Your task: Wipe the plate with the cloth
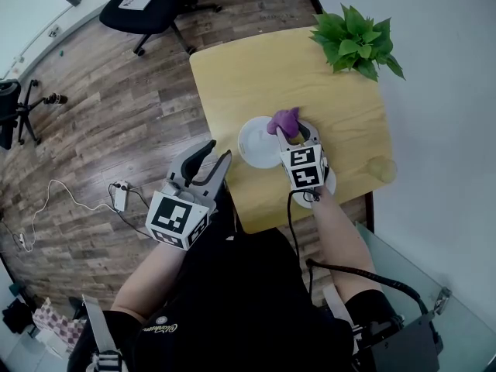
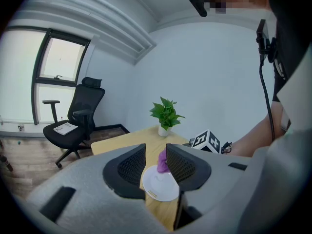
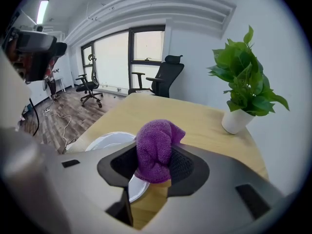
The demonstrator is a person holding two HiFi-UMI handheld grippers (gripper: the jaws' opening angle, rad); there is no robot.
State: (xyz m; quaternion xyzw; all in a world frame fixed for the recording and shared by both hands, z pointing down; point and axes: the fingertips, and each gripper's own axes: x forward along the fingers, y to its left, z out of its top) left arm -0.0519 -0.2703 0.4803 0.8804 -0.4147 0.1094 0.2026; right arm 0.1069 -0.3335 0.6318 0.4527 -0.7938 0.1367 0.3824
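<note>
Wooden table [image 1: 256,76] with bare top left open toward the far edge, potted plant [image 1: 356,41] set at far right corner, white plate [image 1: 256,142] near front edge, left gripper [image 1: 218,158] held spread and empty at table's left edge, right gripper [image 1: 291,134] clamped on purple cloth [image 1: 284,120] at plate's right rim

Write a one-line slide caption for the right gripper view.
Right gripper clamps a bunched purple cloth by the white plate on the wooden table, potted plant behind.
</note>
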